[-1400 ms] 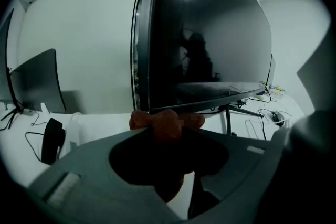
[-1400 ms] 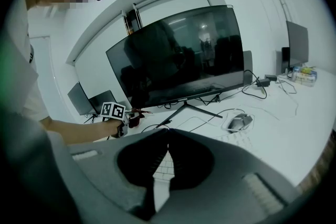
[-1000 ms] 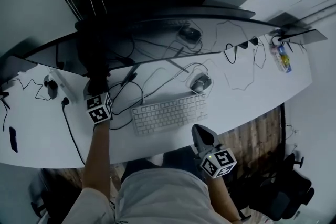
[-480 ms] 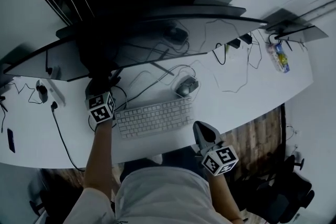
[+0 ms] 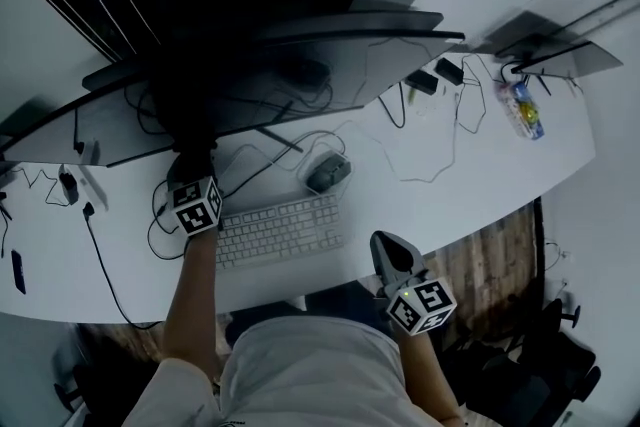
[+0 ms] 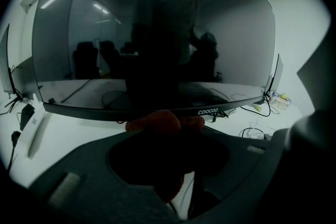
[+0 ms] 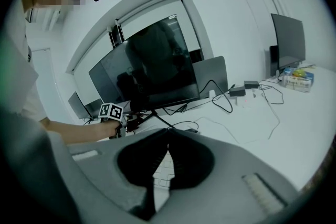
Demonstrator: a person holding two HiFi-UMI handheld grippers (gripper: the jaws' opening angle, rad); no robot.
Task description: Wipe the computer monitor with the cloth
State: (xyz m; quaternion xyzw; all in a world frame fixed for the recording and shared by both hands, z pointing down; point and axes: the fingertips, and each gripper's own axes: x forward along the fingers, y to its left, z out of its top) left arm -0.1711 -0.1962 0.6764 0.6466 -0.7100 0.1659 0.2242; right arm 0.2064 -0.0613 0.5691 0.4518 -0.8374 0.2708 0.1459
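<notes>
White desk [image 5: 500, 185]: monitor [image 5: 320, 65] at back, keyboard [image 5: 280, 228], mouse [image 5: 328, 172] behind it, loose cables [image 5: 440, 150], power bricks [image 5: 436, 75].

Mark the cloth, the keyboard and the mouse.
cloth [image 6: 157, 122], left gripper view, on its orange top fold between the jaws.
keyboard [image 5: 280, 230], head view, on the middle key rows.
mouse [image 5: 328, 173], head view, on its back.

The head view looks steeply down from above the bench [image 5: 480, 175], with the monitor [image 5: 330, 65] at its top. The left gripper view sits close to the monitor [image 6: 157, 39] and faces its screen squarely. The right gripper view looks across the bench from its near edge, farther off, and takes in the same monitor [image 7: 152, 65] at an angle.
</notes>
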